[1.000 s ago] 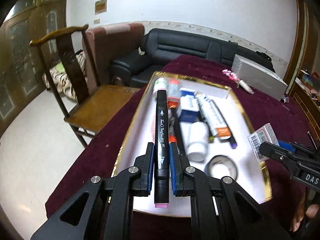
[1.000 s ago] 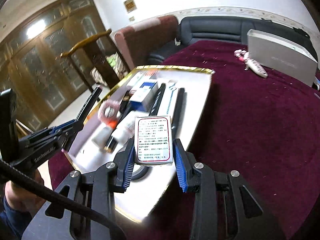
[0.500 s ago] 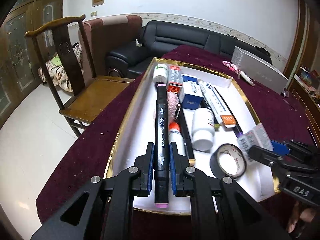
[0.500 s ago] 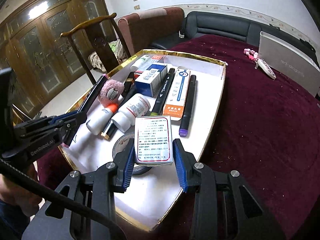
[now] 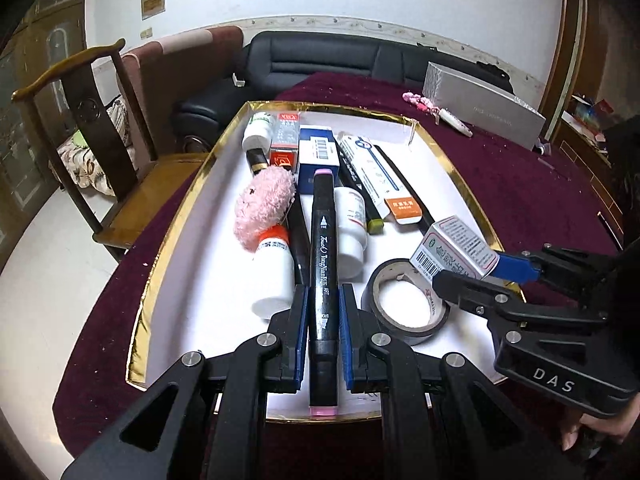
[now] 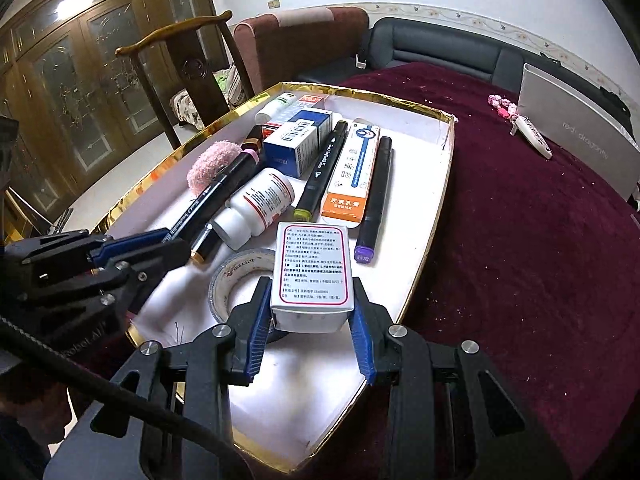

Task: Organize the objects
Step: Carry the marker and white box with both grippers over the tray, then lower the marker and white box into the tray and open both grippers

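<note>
My left gripper (image 5: 323, 300) is shut on a black marker with pink ends (image 5: 322, 264), held lengthwise above the gold-rimmed white tray (image 5: 188, 280). My right gripper (image 6: 310, 292) is shut on a small white medicine box with red-framed print (image 6: 312, 268), hovering over a roll of grey tape (image 6: 236, 276) near the tray's front. From the left wrist view the right gripper (image 5: 466, 270) holds that box (image 5: 456, 246) at the tray's right side, beside the tape (image 5: 404, 304). In the right wrist view the left gripper (image 6: 160, 246) carries the marker (image 6: 216, 196) at the left.
The tray holds white bottles (image 5: 350, 232), a pink fluffy ball (image 5: 264, 204), a blue box (image 5: 318, 152), an orange-ended carton (image 5: 380, 176) and dark markers (image 6: 374, 196). A silver box (image 5: 480, 100) and a pink keychain (image 5: 436, 110) lie on the maroon cloth. A wooden chair (image 5: 96, 136) stands left.
Both grippers have come lower and nearer the tray with their loads. The right gripper with its box now hangs over the tape roll. Neither grip has altered.
</note>
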`<state>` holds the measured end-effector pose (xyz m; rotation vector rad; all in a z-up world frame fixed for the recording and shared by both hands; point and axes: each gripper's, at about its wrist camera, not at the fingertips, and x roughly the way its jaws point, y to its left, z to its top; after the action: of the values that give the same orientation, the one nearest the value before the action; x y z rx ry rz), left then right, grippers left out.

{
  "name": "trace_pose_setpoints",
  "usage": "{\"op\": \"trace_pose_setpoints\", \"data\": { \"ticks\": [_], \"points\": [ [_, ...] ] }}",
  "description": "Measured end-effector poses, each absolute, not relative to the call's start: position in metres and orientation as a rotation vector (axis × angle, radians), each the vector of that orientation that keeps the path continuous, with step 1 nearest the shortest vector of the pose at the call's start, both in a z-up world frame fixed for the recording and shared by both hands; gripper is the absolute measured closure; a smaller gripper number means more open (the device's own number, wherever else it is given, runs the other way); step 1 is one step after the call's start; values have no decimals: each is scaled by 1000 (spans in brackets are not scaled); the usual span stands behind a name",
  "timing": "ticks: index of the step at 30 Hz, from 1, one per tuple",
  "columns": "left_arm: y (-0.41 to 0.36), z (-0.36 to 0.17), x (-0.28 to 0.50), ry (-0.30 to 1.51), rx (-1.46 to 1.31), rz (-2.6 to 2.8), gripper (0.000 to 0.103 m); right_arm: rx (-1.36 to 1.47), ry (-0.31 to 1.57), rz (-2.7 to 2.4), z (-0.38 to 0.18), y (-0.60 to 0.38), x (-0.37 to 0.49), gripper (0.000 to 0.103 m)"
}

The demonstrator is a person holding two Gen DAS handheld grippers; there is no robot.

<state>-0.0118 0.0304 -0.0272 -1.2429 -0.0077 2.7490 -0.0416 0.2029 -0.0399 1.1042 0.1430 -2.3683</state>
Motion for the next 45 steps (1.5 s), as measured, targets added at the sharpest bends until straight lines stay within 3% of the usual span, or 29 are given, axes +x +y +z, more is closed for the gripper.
{"op": "trace_pose_setpoints", "data": {
  "ticks": [19,22,25,27,30,39,41,45],
  "points": [
    [20,-32,-16,-48,-1272,2757,92,1098,195,-2361,-39,194,-38,68],
    [19,-31,-16,-51,-1269,2759,91,1117,170,-2360,-38,199,-38,59],
    [20,-29,-14,-53,-1258,2758,91,1104,128,-2358,-34,205,-37,58],
    [21,-27,-13,-58,-1252,2756,89,1089,117,-2365,-32,207,-36,48],
    [21,-24,-11,-70,-1243,2766,77,1086,69,-2339,-32,209,-34,47],
    [23,-8,-2,-82,-1138,2806,74,984,16,-2353,-18,218,-23,47],
    [25,-2,3,-90,-1077,2849,57,949,16,-2402,-14,225,-19,43],
    [34,7,11,-61,-965,2933,41,906,43,-2486,-10,235,-16,31]
  ]
}}
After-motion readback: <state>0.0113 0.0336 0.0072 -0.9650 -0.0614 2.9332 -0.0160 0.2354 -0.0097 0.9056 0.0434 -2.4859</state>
